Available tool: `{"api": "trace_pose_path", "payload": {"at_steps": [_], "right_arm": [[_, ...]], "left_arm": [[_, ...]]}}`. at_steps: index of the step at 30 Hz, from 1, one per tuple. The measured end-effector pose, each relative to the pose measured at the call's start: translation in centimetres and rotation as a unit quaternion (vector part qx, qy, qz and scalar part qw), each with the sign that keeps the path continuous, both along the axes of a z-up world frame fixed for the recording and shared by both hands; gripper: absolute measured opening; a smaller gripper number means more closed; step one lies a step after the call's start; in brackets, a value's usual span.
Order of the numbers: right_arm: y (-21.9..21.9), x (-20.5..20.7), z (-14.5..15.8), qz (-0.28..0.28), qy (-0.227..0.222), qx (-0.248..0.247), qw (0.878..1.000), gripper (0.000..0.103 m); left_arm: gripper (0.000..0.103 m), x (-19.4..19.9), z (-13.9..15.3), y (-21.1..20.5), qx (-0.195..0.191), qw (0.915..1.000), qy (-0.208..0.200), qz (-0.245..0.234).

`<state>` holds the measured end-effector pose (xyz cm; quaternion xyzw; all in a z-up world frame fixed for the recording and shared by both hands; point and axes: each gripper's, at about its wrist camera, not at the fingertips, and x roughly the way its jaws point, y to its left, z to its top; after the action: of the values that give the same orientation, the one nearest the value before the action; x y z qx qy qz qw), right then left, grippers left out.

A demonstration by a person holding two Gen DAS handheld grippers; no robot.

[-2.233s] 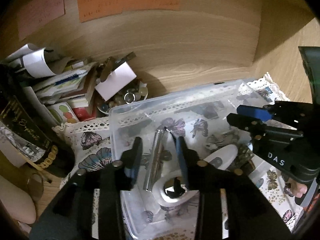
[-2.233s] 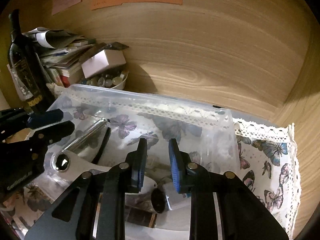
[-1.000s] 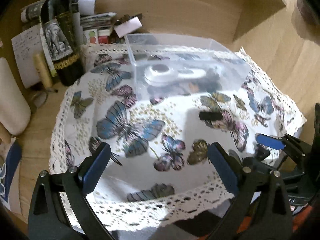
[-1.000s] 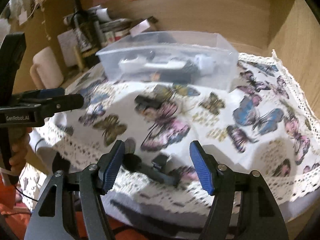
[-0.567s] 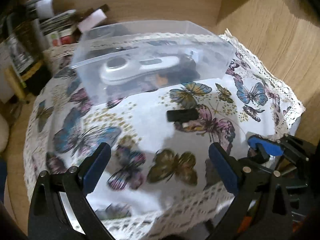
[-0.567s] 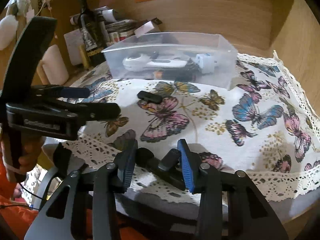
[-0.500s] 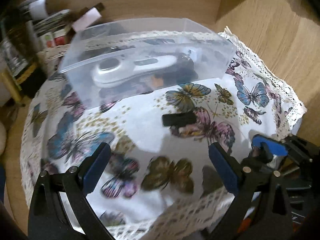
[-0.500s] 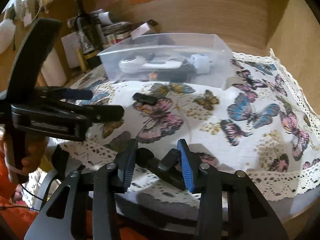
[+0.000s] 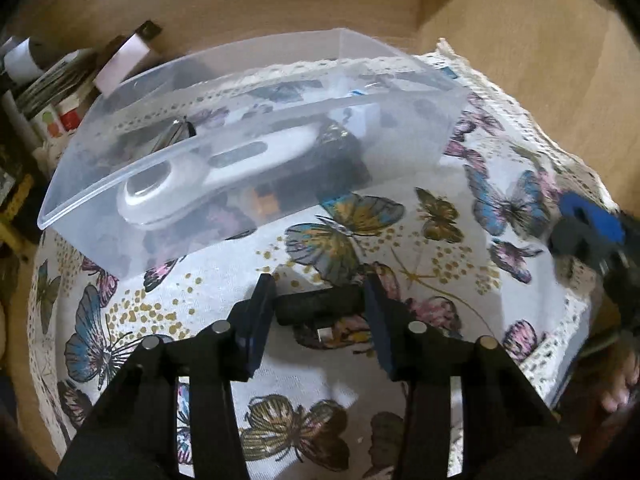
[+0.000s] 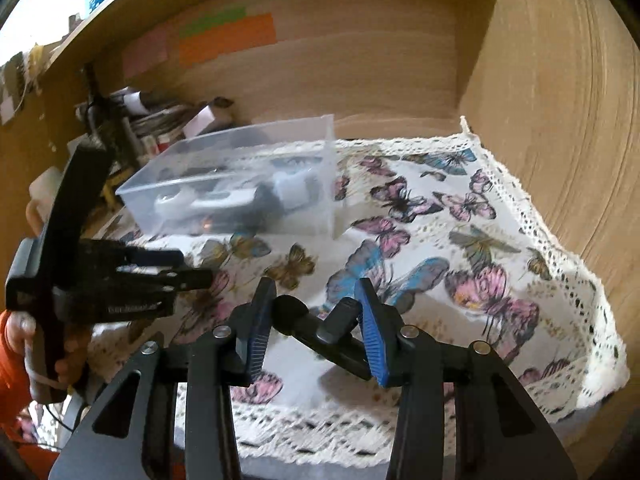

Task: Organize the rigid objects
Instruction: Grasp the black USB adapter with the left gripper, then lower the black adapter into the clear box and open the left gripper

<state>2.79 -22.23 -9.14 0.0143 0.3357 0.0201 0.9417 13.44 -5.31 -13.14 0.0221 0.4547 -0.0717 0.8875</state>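
The left gripper (image 9: 320, 304) is down over the butterfly-print tablecloth (image 9: 400, 248), its two blue-padded fingers set on either end of a small black USB stick (image 9: 320, 306) — the pads look to be touching it at both ends, so the tongs are closed on it, with the stick lying crosswise between them and a metal plug just showing at its lower edge. Whether the stick is lifted or resting on the cloth cannot be told. The right gripper (image 10: 316, 320) holds a black angular object (image 10: 320, 330), a knobbed, jointed piece that I cannot name more closely; its fingers are drawn in against the piece on both sides, above the near lace edge of the cloth. In the right wrist view the left gripper (image 10: 192, 276) appears at the left, gripped by a hand (image 10: 24, 344) with an orange sleeve. Behind both grippers stands a clear plastic container (image 9: 72, 200), open at the top, on the far part of the cloth; inside it lie a white handheld magnifier (image 9: 192, 180), a silvery metal cylinder (image 9: 172, 134) and some dark items too blurred to name. Left of the container, against the wooden wall (image 10: 360, 80), is a pile of papers and small boxes (image 9: 60, 88), and orange, green and pink sticky notes (image 10: 228, 40) are stuck on the wall — the bottle (image 10: 100, 120) beside the pile is dark and indistinct.
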Motion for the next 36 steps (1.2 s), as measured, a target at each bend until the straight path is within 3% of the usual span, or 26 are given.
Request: {"api": "trace_pose_path", "payload": {"at_steps": [8, 12, 18, 25, 36], "right_arm": [[0.6, 2.7, 2.1, 0.013, -0.022, -0.005, 1.000, 0.037], [1.7, 4.4, 3.8, 0.029, -0.041, -0.012, 0.999, 0.037], [3.8, 7.3, 6.7, 0.046, -0.073, -0.028, 0.996, 0.037], [5.7, 12.2, 7.1, 0.067, -0.061, -0.025, 0.996, 0.037], [8.1, 18.5, 1.3, 0.086, 0.034, -0.050, 0.994, 0.038]], "left_arm": [[0.044, -1.0, 3.7, 1.8, -0.015, 0.9980, -0.060, 0.014], [0.044, -1.3, 6.6, 3.7, -0.030, 0.9936, -0.106, 0.028], [0.044, -0.4, 9.1, 6.5, -0.035, 0.9879, -0.142, 0.053], [0.044, 2.8, 8.7, 9.3, -0.048, 0.9890, -0.121, 0.071], [0.044, 6.9, 5.6, 9.8, -0.034, 0.9938, -0.082, 0.067]]}}
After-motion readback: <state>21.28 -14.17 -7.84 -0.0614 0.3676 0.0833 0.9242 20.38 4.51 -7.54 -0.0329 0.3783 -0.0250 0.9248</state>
